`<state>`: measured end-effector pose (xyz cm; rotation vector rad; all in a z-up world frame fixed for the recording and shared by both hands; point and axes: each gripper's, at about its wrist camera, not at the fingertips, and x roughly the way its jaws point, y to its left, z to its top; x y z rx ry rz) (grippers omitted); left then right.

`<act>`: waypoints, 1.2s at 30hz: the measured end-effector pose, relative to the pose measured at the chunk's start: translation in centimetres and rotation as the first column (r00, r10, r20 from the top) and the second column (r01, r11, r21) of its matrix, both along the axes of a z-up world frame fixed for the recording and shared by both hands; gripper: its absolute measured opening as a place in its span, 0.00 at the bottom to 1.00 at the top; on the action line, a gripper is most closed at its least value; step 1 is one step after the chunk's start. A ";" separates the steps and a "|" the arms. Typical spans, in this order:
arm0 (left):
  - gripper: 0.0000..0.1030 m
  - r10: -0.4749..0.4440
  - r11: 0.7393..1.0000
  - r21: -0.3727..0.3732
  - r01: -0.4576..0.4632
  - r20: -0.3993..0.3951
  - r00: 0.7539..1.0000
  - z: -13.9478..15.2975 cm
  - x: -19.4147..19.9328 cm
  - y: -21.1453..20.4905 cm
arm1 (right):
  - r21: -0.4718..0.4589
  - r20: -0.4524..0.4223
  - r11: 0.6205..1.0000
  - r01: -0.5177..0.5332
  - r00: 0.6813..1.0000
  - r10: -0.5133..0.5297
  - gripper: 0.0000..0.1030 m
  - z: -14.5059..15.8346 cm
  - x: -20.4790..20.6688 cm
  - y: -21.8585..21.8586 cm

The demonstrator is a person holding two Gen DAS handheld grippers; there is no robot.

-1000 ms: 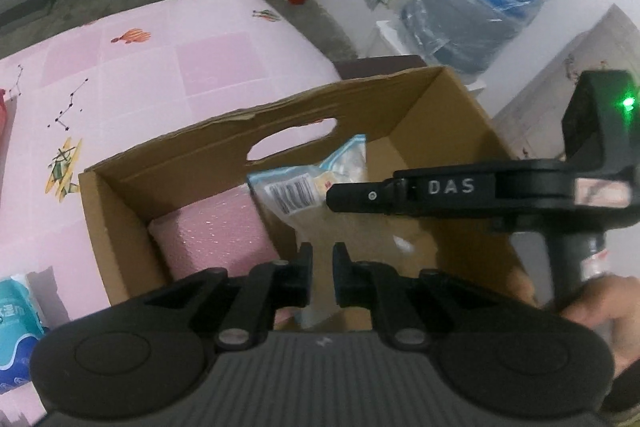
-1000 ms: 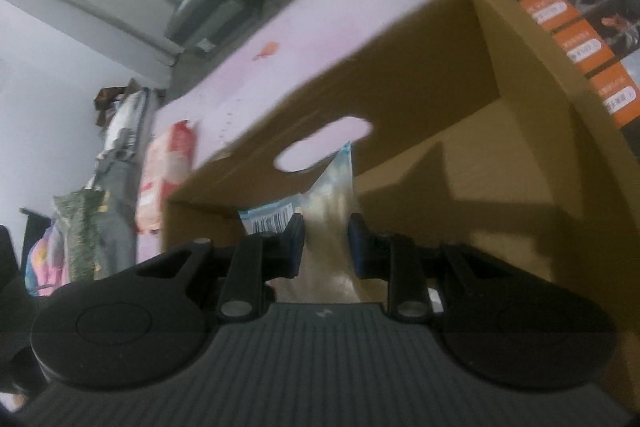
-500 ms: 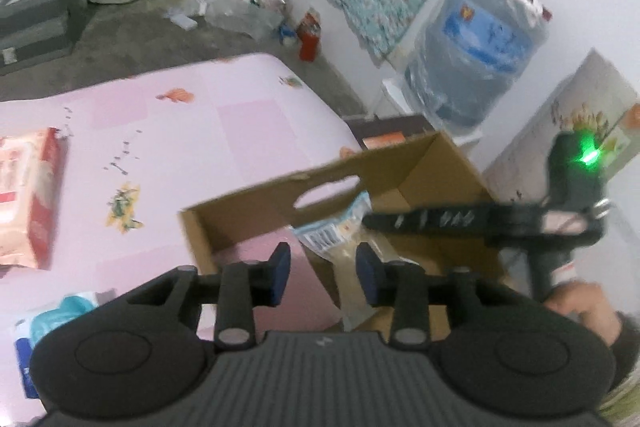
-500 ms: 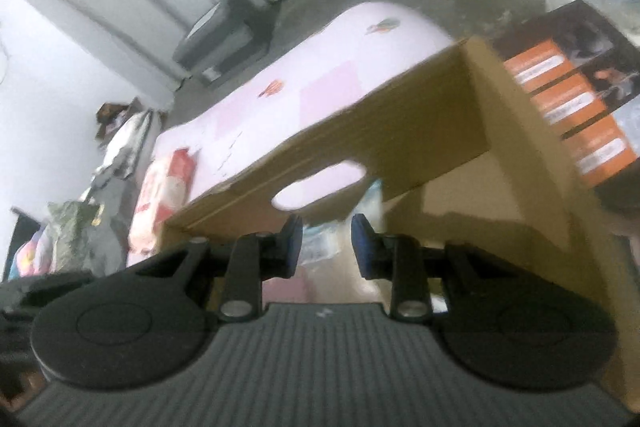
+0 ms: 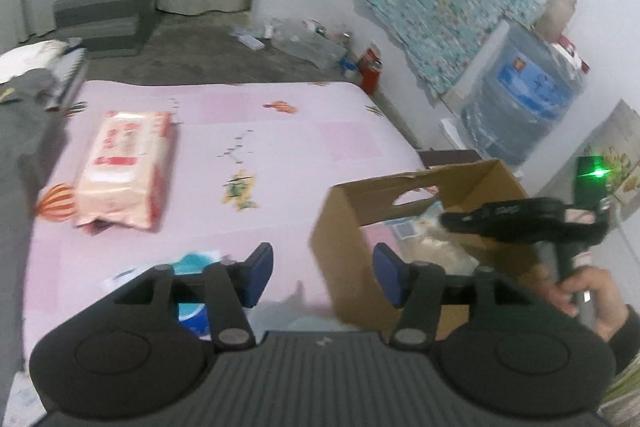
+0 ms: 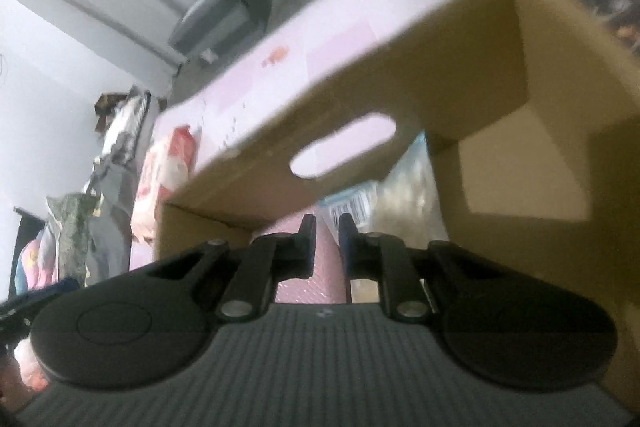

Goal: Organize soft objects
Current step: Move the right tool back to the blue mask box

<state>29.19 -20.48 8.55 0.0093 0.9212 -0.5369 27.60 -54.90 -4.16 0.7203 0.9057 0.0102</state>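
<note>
Two claws show: the left claw (image 5: 322, 277) gapes wide, empty, the box (image 5: 344, 227) just ahead to its right; the right claw (image 6: 327, 241) hangs inside it, fingers nearly together, over a pink pack (image 6: 320, 277), a clear bag (image 6: 400, 195) ahead.

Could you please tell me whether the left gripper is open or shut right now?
Open. In the left wrist view the left gripper has its blue-padded fingers spread wide apart, with only the pink bedsheet and the cardboard box corner showing between them.

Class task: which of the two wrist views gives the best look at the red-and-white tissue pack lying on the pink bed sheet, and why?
The left wrist view: the tissue pack lies whole and unblocked on the pink sheet, only slightly blurred. The right wrist view catches just a blurred sliver of it, mostly hidden behind the cardboard box.
</note>
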 end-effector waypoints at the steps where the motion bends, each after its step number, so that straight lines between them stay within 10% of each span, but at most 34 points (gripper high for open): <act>1: 0.59 0.009 1.000 0.000 -0.009 0.009 1.000 0.2 -0.5 1.0 | -0.015 0.004 1.000 0.008 1.000 -0.008 0.14 0.5 -0.4 0.0; 12: 0.71 0.197 0.979 0.034 -0.201 0.093 0.976 2.5 -6.1 12.8 | -0.045 0.071 0.998 -0.035 0.997 0.038 0.48 6.6 -5.7 3.7; 20: 0.71 0.322 0.946 0.012 -0.325 0.101 0.941 2.6 -9.8 20.2 | 0.030 0.176 0.972 -0.232 0.959 0.223 0.50 11.0 -7.7 12.2; 36: 0.54 0.448 0.888 -0.078 -0.453 -0.070 0.891 -2.1 -9.6 28.4 | 0.346 0.088 0.776 -0.527 0.842 0.533 0.50 8.4 -4.6 31.7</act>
